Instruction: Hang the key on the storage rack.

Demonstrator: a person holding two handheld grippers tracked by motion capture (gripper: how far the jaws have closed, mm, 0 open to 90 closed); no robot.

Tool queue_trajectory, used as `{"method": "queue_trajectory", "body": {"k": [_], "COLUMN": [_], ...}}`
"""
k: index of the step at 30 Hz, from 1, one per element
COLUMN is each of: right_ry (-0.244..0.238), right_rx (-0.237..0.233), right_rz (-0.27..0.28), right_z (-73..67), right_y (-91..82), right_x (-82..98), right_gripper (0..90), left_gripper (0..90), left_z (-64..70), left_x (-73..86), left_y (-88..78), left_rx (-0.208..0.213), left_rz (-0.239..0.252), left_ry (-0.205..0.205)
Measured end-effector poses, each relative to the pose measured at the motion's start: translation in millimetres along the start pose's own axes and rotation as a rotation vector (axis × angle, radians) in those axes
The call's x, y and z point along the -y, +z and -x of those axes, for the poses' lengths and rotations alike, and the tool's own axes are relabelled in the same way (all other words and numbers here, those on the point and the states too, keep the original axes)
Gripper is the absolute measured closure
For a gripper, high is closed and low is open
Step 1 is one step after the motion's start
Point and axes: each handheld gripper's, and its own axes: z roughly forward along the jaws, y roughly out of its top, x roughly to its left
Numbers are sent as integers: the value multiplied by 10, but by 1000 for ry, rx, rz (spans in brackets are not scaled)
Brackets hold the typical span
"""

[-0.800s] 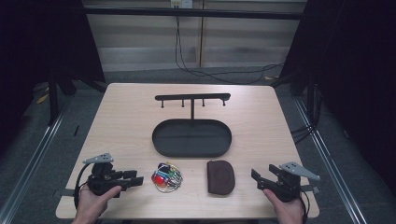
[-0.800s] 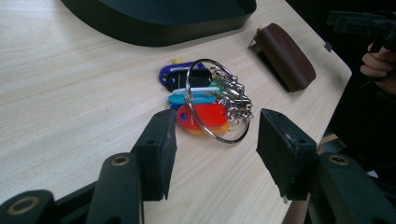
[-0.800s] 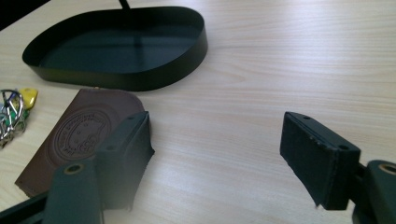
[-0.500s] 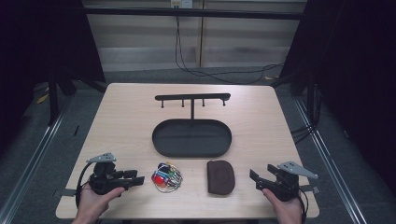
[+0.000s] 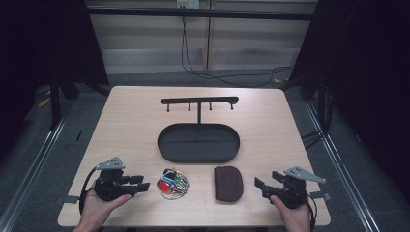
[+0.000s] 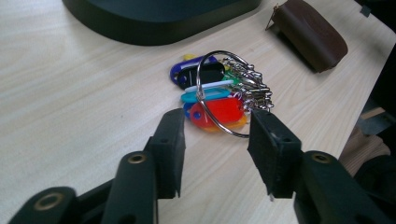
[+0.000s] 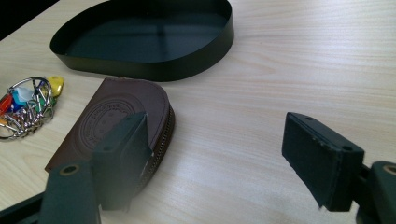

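Observation:
A bunch of coloured key tags on a metal ring (image 5: 172,183) (image 6: 217,98) (image 7: 25,106) lies near the table's front edge. My left gripper (image 5: 140,183) (image 6: 215,149) sits just left of it, open, its jaws pointing at the ring with nothing between them. A brown zipped leather pouch (image 5: 228,183) (image 6: 309,32) (image 7: 114,126) lies flat to the right of the keys. Right of the pouch, my right gripper (image 5: 265,183) (image 7: 224,158) rests open and empty, its left jaw close to the pouch's edge. A black oval tray (image 5: 198,143) (image 7: 140,37) stands behind both.
A black rack with several small hooks (image 5: 199,102) rises on a post at the tray's back edge. The light wooden table (image 5: 130,125) has bare surface to the left, right and behind the tray. Cables run over the floor beyond the table.
Both grippers have edged slightly inward, the left toward the keys and the right toward the pouch. Nothing has been taken hold of.

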Motion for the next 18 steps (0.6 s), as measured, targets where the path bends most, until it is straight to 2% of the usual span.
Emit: {"method": "queue_trajectory", "body": {"k": [3,8,10,11,12,16,18], "right_ry": [1,-8,-9,-9,-11,-18,-18], "right_rx": [-3,-8,-11,-14,-8,-7,-8], "right_rz": [-12,-7,-5,-6,-8,-15,-16], "right_z": [7,-1,-4,-3,-6,-10,-11], "right_y": [16,16,16,18,23,30,29], "right_x": [-3,-4,-6,-8,-10,-10,-9], "right_gripper": [230,226,224,224,224,224,224], "left_gripper": [613,640,657,653,638,632,633], "left_z": [29,51,52,46,35,50,81], "left_x": [-50,-138,-189,-214,-240,-360,-418], "left_y": [5,50,71,79,82,138,182], "left_rx": [-12,4,-11,5,38,28,5], "left_rz": [-6,-40,-38,-35,-36,-77,-131], "left_ry": [6,3,-23,-31,-44,-13,31]}}
